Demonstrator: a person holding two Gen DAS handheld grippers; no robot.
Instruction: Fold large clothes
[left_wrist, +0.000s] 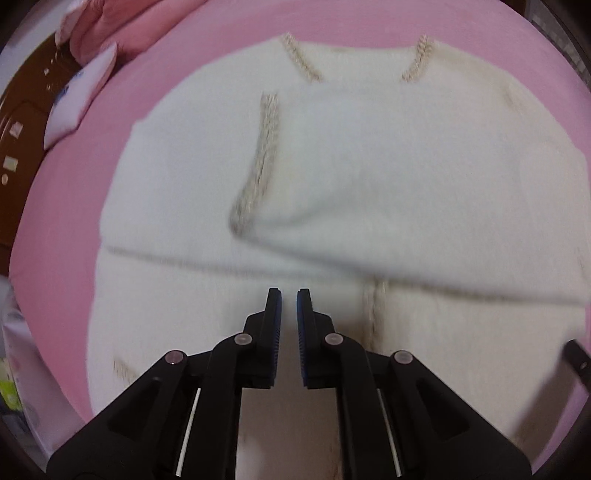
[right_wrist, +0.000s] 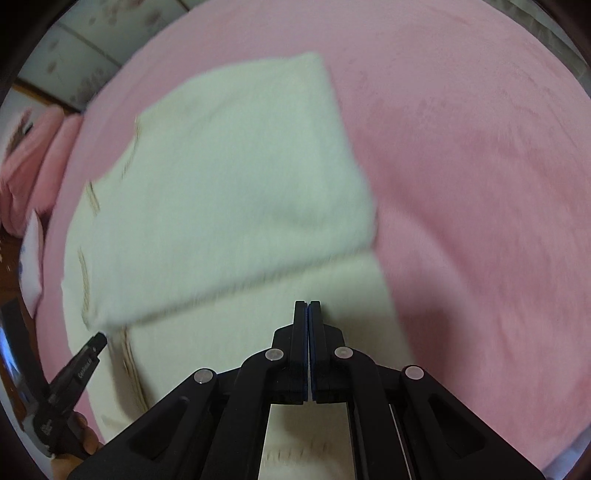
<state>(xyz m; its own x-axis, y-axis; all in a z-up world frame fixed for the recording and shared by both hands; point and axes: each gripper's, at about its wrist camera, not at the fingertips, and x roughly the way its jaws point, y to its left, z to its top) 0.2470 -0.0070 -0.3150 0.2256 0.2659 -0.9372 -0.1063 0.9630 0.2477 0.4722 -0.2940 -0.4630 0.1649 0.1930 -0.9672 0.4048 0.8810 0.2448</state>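
Setting: A cream-white sweater lies spread on a pink bed cover, both gripper cameras looking down on it from above.

Garment: The sweater is fluffy knit with beige braided trim at the neckline and along the cuff of a sleeve. That sleeve is folded in across the chest, its trimmed cuff pointing toward the left side of the left wrist view. A trimmed horizontal edge runs across the body below it. The picture is blurred, so finer knit detail cannot be made out.

Left gripper: It hangs over the lower part of the sweater with its fingers slightly apart, a narrow gap showing between the blue pads. Nothing sits between them. From the right wrist view it appears at the lower left edge, just beside the garment's left border.

Right gripper: Its fingers are pressed together with no cloth visibly caught between them. It hovers above the lower right part of the sweater, near the garment's right-hand edge.

Surroundings: A pink pillow and a white packet rest at the far left of the bed, beside a dark brown headboard.
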